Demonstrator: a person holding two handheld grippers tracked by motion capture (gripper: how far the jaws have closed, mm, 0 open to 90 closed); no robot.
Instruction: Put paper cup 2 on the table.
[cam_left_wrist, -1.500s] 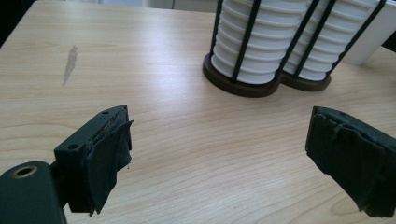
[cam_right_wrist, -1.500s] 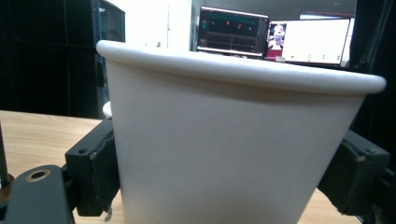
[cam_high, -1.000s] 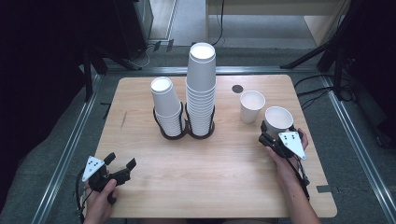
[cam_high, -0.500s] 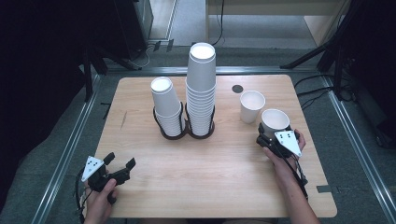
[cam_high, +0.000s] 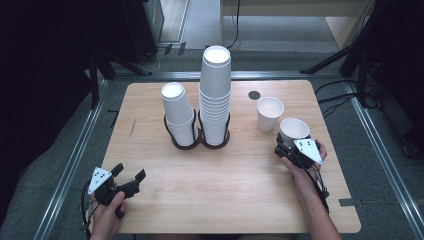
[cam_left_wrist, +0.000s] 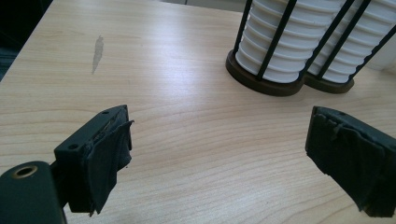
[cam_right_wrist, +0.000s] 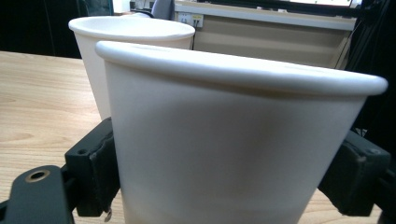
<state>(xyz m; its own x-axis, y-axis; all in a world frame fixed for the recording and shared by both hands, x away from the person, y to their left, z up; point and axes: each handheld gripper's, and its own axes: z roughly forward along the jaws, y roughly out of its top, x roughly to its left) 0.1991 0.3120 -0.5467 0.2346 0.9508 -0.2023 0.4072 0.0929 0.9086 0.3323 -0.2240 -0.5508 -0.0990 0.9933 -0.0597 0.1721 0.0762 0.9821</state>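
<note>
paper cup (cam_right_wrist: 233, 140) sits between the jaws of the right gripper (cam_high: 286, 148), at the right side of the table (cam_high: 240, 195), standing upright on the wood. a second loose cup (cam_high: 269, 113) stands just behind it, near but apart as far as the high view tells. in the right gripper view both pads press on the lower half of the cup wall, one on each side, so this gripper is clamped on the cup.

handling, judged: very light, thin-walled, stiffest at the rolled rim and at the base, soft in between. too hard a squeeze mid-wall would likely oval it or crease it. the outside looks smooth and a bit slick, and the wall tapers downward, so a slack grip could let it slide down out of the pads. the low hold on opposite sides looks sensible; near the base would be stiffer yet.

look: plain white, no print, rolled lip, mouth up, empty as seen from above.

left gripper (cam_high: 126, 180) rests at the near left corner of the table, jaws spread wide with nothing between them, bare wood between the pads in the left gripper view.

two cup stacks (cam_high: 215, 100) stand mid-table in a dark wire holder (cam_high: 200, 140), the right stack taller.
</note>
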